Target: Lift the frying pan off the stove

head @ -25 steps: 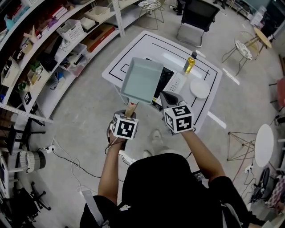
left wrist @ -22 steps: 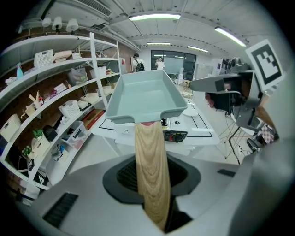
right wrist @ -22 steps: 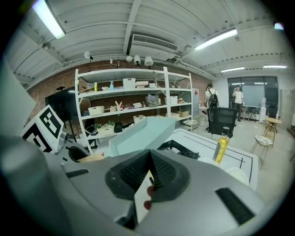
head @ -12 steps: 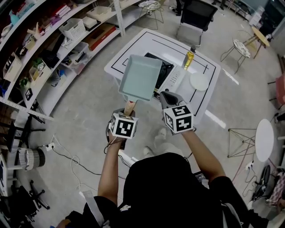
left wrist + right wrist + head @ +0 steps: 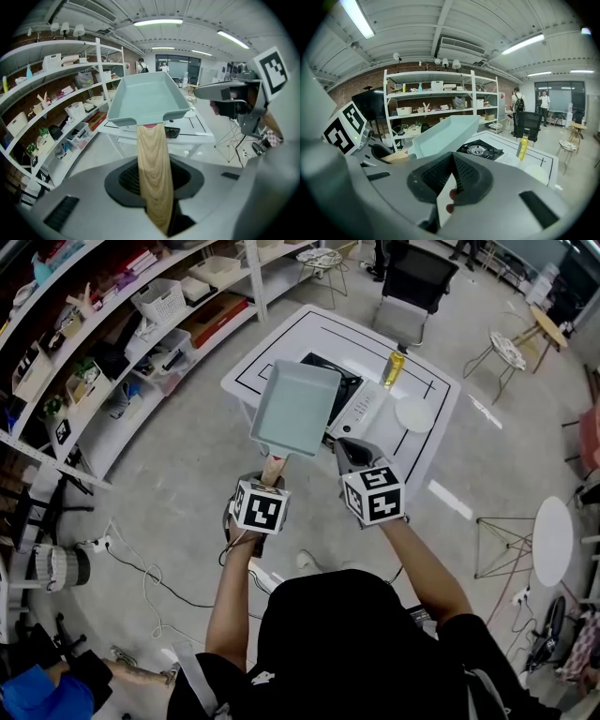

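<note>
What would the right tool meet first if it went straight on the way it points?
Probably the raised frying pan, whose side sits just past the tips of the right tool. Depth is unclear, so it might pass under onto the stove.

frying pan (image 5: 296, 409): pale teal | handle (image 5: 153, 178): light wood grain | table (image 5: 291, 338): white, black lines | bottle (image 5: 394, 369): yellow

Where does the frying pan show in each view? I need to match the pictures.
Head view: pan at upper centre, over the near left part of the table.
Left gripper view: pan in the upper middle, its wooden handle running down to the bottom.
Right gripper view: pan just left of centre, tilted.
Shared landmark: the white table with black lines.
</note>
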### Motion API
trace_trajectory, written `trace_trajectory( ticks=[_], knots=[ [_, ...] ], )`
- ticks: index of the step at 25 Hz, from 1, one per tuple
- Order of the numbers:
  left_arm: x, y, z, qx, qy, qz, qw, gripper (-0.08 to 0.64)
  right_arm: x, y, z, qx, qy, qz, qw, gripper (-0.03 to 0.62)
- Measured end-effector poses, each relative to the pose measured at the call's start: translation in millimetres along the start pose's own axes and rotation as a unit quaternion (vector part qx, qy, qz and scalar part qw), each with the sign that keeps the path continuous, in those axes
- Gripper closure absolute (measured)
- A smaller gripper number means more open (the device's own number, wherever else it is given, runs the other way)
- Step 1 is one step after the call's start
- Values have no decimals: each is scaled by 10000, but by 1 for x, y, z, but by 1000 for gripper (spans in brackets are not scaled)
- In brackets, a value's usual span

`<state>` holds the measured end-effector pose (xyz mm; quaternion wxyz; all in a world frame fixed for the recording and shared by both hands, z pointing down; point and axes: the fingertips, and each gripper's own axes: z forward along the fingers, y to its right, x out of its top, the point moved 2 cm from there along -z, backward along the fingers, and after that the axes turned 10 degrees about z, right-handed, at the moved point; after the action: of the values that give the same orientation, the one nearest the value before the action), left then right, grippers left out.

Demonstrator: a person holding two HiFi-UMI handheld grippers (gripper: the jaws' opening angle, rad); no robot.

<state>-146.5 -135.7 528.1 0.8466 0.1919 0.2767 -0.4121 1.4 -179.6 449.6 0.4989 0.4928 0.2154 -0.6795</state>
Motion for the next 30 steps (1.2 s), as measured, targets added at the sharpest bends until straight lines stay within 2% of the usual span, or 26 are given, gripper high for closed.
trace_trajectory(
  ticks=[15, 30],
  knots=[
    [13, 86, -27, 119, 58, -13, 9999, 453, -9, 28, -77, 164, 83, 15, 9998, 591],
    [-21, 151, -65, 305, 3, -129, 9995, 453, -43, 23, -147, 328, 132, -13, 9994, 591]
  ],
)
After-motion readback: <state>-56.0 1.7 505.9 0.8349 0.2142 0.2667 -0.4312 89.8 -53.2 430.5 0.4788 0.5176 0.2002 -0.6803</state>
